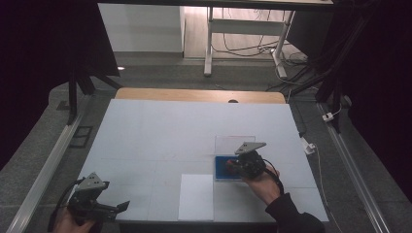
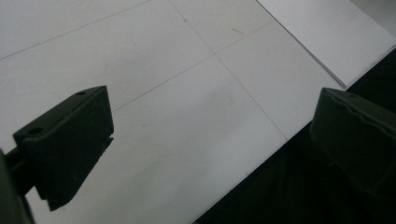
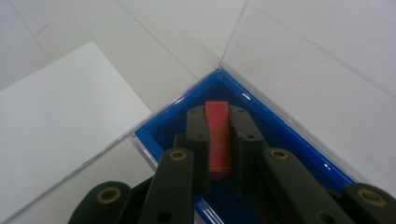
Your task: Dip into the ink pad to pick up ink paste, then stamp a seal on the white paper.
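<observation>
A blue shallow box [image 1: 222, 171] lies on the white table right of centre, its clear lid [image 1: 235, 144] standing up behind it. My right gripper [image 1: 233, 167], held in a hand, hangs over the box. In the right gripper view my right gripper [image 3: 218, 113] is shut on a flat red piece with gold lettering [image 3: 219, 140], above the box's blue corner [image 3: 254, 103]. My left gripper [image 1: 119, 207] sits at the table's near left corner and points right. In the left gripper view my left gripper [image 2: 210, 109] stands wide open, with nothing between its jaws.
A white sheet of paper [image 1: 196, 196] lies at the front edge, just left of the box, and shows as a sheet [image 2: 327, 32] in the left gripper view. The table's front edge [image 2: 261, 158] runs under the left gripper. A wooden strip [image 1: 199, 94] borders the far side.
</observation>
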